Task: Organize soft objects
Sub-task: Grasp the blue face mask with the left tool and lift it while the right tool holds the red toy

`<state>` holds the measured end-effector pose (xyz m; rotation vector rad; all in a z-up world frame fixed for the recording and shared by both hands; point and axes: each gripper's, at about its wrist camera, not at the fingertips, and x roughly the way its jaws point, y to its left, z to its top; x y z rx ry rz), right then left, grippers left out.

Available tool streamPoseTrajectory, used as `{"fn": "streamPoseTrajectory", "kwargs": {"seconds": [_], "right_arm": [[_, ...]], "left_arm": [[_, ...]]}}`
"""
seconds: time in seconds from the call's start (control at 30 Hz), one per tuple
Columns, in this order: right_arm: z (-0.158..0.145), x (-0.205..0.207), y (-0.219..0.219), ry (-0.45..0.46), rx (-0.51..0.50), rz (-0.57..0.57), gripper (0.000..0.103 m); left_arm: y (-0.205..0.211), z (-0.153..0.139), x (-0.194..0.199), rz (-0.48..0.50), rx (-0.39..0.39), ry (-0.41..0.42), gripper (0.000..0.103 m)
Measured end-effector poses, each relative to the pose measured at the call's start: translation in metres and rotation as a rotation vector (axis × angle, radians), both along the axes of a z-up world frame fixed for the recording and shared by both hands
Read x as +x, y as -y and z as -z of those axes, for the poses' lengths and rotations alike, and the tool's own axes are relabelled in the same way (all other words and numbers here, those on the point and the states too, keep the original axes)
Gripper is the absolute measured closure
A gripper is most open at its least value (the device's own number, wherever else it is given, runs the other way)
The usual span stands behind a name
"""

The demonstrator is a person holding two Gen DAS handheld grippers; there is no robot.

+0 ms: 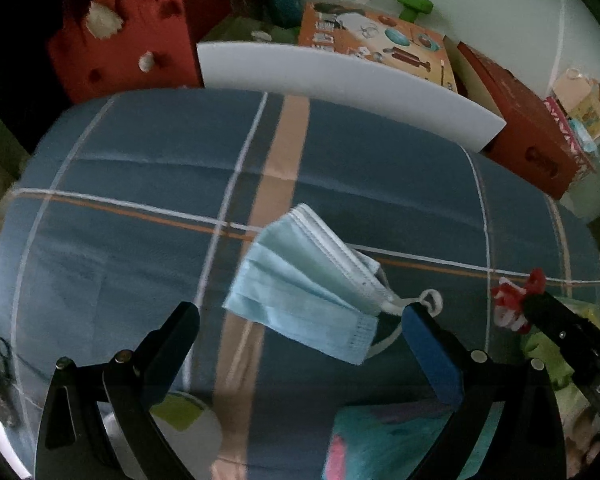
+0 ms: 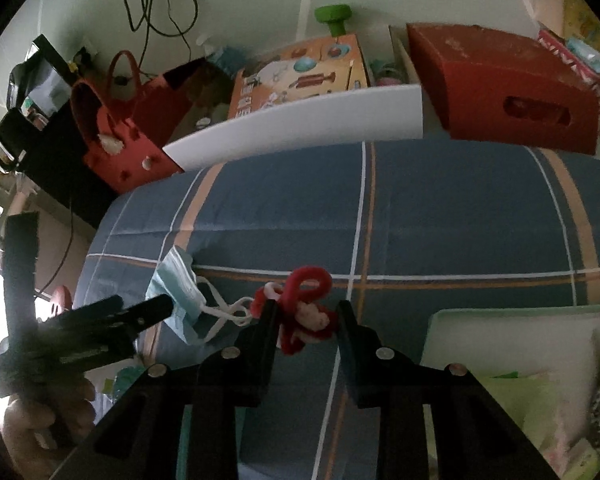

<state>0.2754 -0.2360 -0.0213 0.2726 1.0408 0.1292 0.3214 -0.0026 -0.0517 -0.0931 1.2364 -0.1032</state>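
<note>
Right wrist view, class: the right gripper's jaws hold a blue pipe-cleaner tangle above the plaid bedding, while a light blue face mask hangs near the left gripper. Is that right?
Not quite. The pipe-cleaner tangle is red and white, not blue, as the right wrist view shows. The rest stands: the right gripper holds it above the plaid bedding, and the light blue face mask hangs near the left gripper.

We are reading only "DAS" in white on the right gripper (image 1: 520, 312) body, lower right of the left wrist view; the box prints are staying illegible
</note>
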Motion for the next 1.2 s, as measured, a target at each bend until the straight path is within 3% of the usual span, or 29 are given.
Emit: {"fn": "streamPoseTrajectory", "kwargs": {"seconds": [0.5, 0.8, 1.07, 1.2], "right_arm": [[0.002, -0.001, -0.001, 0.0, -0.003, -0.011, 0.072], [0.004, -0.001, 0.002, -0.006, -0.004, -0.012, 0.072], [0.007, 0.0, 0.003, -0.016, -0.004, -0.006, 0.072], [0.009, 0.0, 0.003, -0.022, -0.006, -0.007, 0.072]], "left_arm": [[0.007, 0.028, 0.005, -0.001, 0.008, -0.056, 0.005], [0.004, 0.036, 0.003, -0.011, 0.027, -0.045, 0.028], [-0.002, 0.034, -0.001, -0.015, -0.028, -0.016, 0.073], [-0.004, 0.034, -0.002, -0.017, -0.043, -0.011, 0.083]]}}
